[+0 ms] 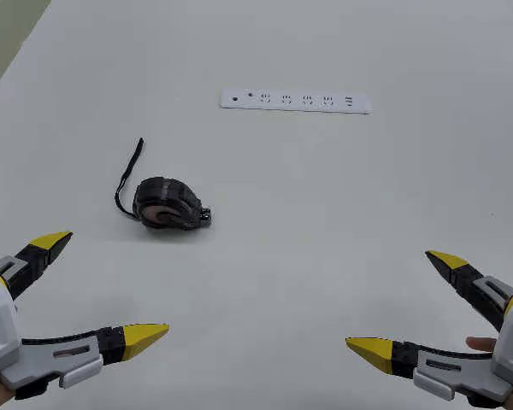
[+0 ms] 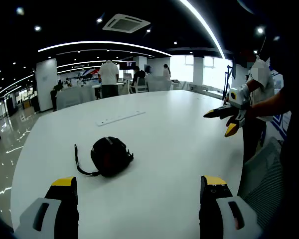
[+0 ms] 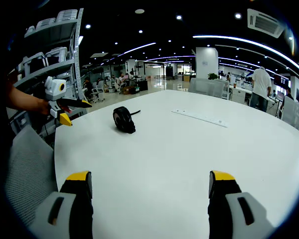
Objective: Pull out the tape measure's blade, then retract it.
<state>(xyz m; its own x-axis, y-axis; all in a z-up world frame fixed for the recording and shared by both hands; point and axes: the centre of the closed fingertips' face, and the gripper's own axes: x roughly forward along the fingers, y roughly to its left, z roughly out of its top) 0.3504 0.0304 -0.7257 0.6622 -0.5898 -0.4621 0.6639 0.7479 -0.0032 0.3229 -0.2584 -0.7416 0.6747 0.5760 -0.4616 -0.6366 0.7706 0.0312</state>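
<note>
A black tape measure [image 1: 167,203] with a black wrist strap [image 1: 126,175] lies on the white table [image 1: 325,213], left of centre; its blade is fully in. My left gripper [image 1: 107,286] stands open at the lower left, short of the tape measure [image 2: 110,156]. Open as well, my right gripper [image 1: 406,303] sits at the lower right, far from the tape measure [image 3: 124,119]. Nothing is between either pair of yellow-tipped jaws. The right gripper [image 2: 226,119] shows in the left gripper view, and the left gripper [image 3: 70,110] in the right gripper view.
A white power strip [image 1: 295,101] lies at the far side of the table. The table's left edge [image 1: 17,51] runs along the top left. Several people [image 2: 108,77] stand in the office behind, and shelving [image 3: 50,45] rises on one side.
</note>
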